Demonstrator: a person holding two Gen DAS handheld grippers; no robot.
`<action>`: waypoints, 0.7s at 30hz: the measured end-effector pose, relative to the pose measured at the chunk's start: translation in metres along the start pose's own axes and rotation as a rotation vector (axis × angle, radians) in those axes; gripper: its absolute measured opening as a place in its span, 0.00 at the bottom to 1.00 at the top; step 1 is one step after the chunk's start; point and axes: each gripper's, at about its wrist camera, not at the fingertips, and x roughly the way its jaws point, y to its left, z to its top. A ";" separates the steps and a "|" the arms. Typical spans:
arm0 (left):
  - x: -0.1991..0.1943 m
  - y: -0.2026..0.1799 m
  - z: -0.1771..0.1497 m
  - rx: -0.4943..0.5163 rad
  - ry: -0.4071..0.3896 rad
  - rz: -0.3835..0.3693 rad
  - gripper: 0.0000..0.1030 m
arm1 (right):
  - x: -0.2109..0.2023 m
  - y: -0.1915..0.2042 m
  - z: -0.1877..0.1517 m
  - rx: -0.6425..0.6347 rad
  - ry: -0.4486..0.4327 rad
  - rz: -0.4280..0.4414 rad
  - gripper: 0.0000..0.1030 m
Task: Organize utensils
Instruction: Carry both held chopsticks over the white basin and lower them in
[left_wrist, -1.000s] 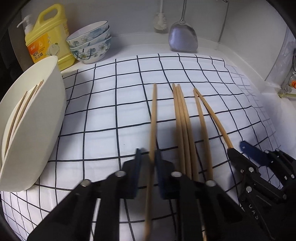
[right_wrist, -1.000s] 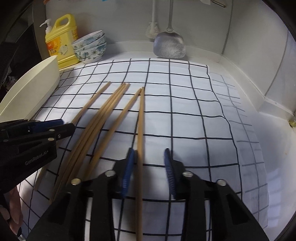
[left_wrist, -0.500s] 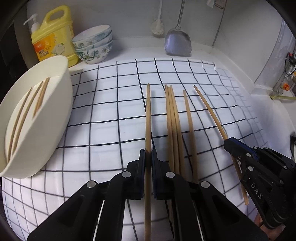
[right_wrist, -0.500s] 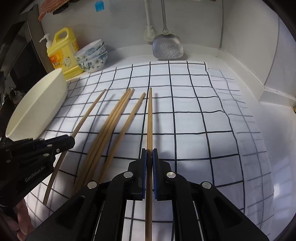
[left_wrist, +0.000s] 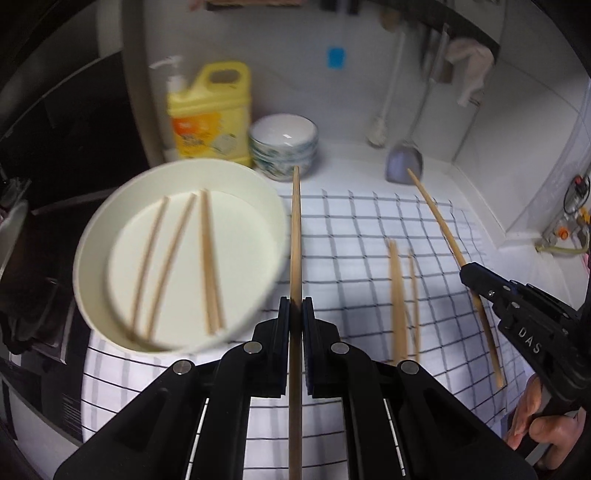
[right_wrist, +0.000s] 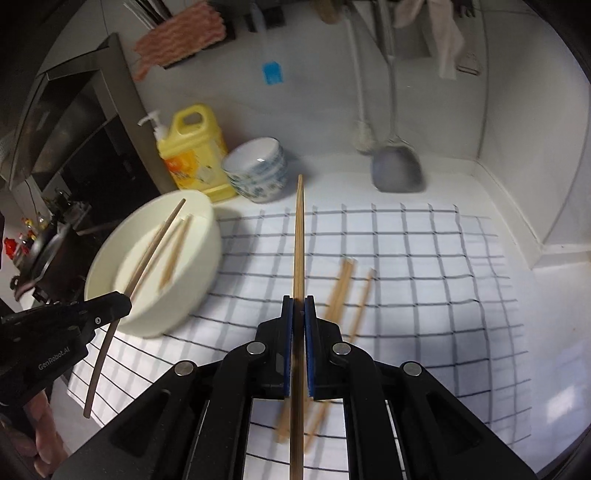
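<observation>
The left gripper (left_wrist: 295, 308) is clamped on one chopstick (left_wrist: 295, 236) pointing forward just beside the white bowl's (left_wrist: 273, 206) rim, and the right gripper (right_wrist: 298, 306) pinches another chopstick (right_wrist: 298, 236) above the checked cloth (right_wrist: 424, 266). Each stick's rear end runs out of frame under its gripper, and motion blur smears the loose chopsticks (right_wrist: 341, 291) on the cloth, so their count is unclear. Three chopsticks (left_wrist: 177, 258) lie inside the bowl; bare cloth stretches right toward the counter wall (right_wrist: 524, 229)
</observation>
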 end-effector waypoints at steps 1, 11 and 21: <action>-0.004 0.017 0.005 -0.004 -0.011 0.007 0.07 | 0.003 0.013 0.007 -0.001 -0.008 0.004 0.06; 0.016 0.139 0.037 0.008 -0.002 -0.003 0.07 | 0.058 0.129 0.049 0.013 -0.027 0.014 0.06; 0.068 0.185 0.047 -0.045 0.068 -0.027 0.07 | 0.137 0.186 0.053 -0.029 0.105 0.074 0.06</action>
